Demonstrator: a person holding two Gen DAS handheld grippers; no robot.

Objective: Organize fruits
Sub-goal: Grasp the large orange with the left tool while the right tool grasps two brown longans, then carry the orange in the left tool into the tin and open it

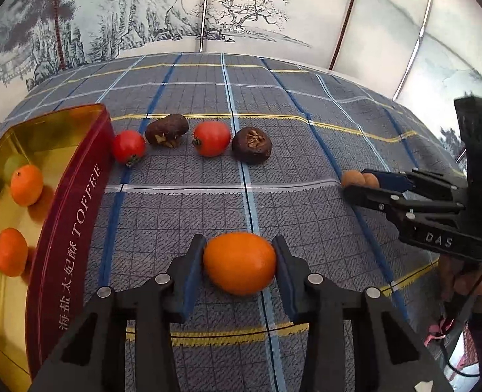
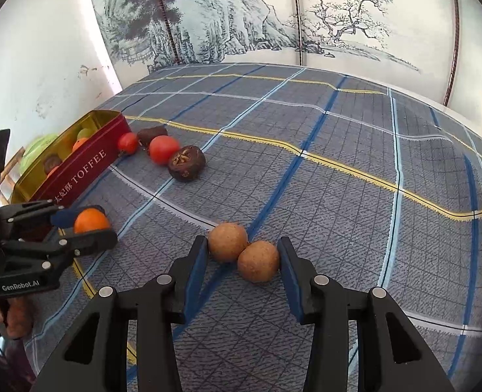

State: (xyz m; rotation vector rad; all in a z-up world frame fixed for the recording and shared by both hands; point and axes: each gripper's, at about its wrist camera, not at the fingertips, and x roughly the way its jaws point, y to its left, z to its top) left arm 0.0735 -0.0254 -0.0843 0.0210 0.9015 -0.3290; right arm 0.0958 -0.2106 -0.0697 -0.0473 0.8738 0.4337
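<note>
The red toffee tin (image 1: 74, 215) at nine o'clock already holds some fruit. The left claw (image 1: 240, 261) grips an orange (image 1: 240, 263). The right claw (image 2: 243, 256) pinches two brown fruits (image 2: 244, 251). Two red and two dark fruits wait on the tabletop (image 1: 306, 150).

Both grippers (image 1: 240, 263) (image 2: 242, 258) clamped, angled downward

- The tin (image 1: 67, 202) sits at my far left on the cloth (image 1: 306, 124), fruits inside
- Four fruits (image 1: 212, 138) line up right of it
- Orange (image 1: 239, 263) lies nearest me, two round fruits (image 2: 242, 251) well right
</note>
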